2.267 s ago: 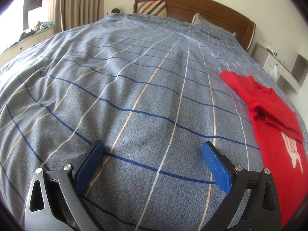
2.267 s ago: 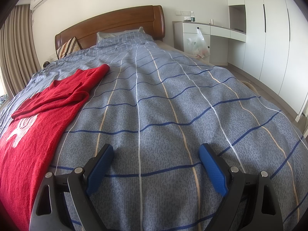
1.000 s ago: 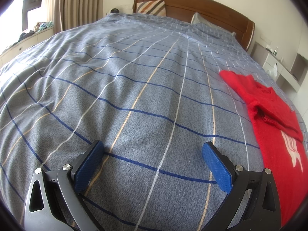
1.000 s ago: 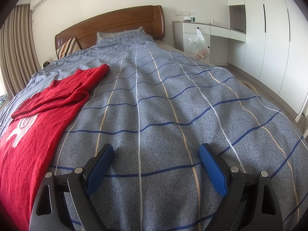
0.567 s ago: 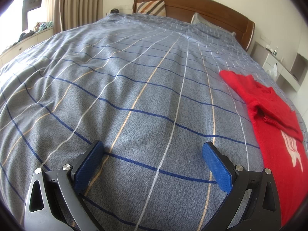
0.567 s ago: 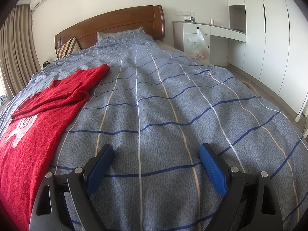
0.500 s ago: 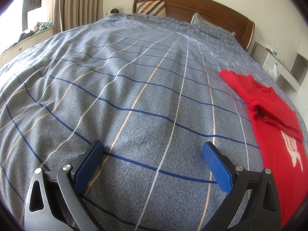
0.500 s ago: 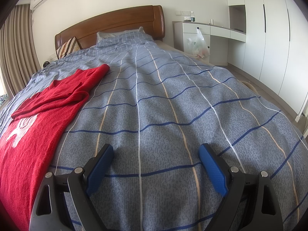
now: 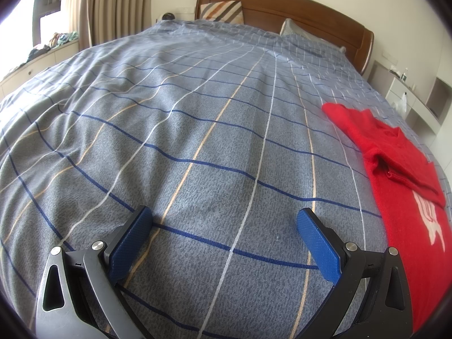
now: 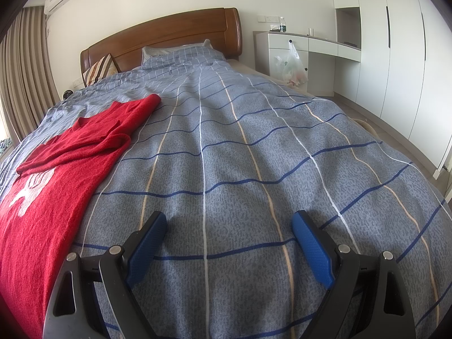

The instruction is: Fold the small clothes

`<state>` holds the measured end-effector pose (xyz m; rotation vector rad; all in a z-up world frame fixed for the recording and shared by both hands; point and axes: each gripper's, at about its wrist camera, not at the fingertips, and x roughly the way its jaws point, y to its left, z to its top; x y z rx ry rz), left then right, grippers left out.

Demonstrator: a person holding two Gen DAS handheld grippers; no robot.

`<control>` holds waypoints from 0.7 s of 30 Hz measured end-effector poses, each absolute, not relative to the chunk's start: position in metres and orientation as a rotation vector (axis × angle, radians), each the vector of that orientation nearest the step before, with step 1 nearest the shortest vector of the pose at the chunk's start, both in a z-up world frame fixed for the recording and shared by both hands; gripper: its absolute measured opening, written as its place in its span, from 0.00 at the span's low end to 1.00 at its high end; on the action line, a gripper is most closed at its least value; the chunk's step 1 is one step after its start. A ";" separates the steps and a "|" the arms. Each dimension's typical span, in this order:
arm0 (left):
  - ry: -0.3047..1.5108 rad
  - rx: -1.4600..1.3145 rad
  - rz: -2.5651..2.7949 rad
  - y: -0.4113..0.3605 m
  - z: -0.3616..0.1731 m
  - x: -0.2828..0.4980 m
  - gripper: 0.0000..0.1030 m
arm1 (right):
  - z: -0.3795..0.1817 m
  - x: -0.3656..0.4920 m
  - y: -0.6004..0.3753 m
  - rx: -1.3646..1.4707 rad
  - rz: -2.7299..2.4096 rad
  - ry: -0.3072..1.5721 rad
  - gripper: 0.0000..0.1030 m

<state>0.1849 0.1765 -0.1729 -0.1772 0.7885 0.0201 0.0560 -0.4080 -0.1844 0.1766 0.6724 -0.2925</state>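
Observation:
A red knitted sweater (image 9: 406, 197) with a white motif lies spread on the grey checked bed cover (image 9: 197, 130), one sleeve folded across its chest. It sits at the right edge of the left wrist view and at the left of the right wrist view, sweater (image 10: 53, 175). My left gripper (image 9: 223, 220) hovers open over bare cover, left of the sweater, nothing between its blue pads. My right gripper (image 10: 228, 220) is open too, over bare cover (image 10: 254, 155) to the right of the sweater.
A wooden headboard (image 10: 169, 34) with pillows closes the far end of the bed. A white desk (image 10: 305, 45) with a hanging plastic bag (image 10: 291, 65) and tall wardrobes (image 10: 395, 56) stand to the right. Curtains (image 9: 107, 5) and a window ledge lie left.

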 end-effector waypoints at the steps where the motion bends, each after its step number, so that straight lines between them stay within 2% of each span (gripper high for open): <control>1: 0.789 -0.176 0.021 0.176 -0.173 0.185 0.99 | -0.184 0.056 -0.408 0.177 -0.293 0.673 0.87; 21: 0.796 -0.132 0.034 0.171 -0.175 0.174 0.99 | -0.184 0.056 -0.408 0.174 -0.294 0.673 0.87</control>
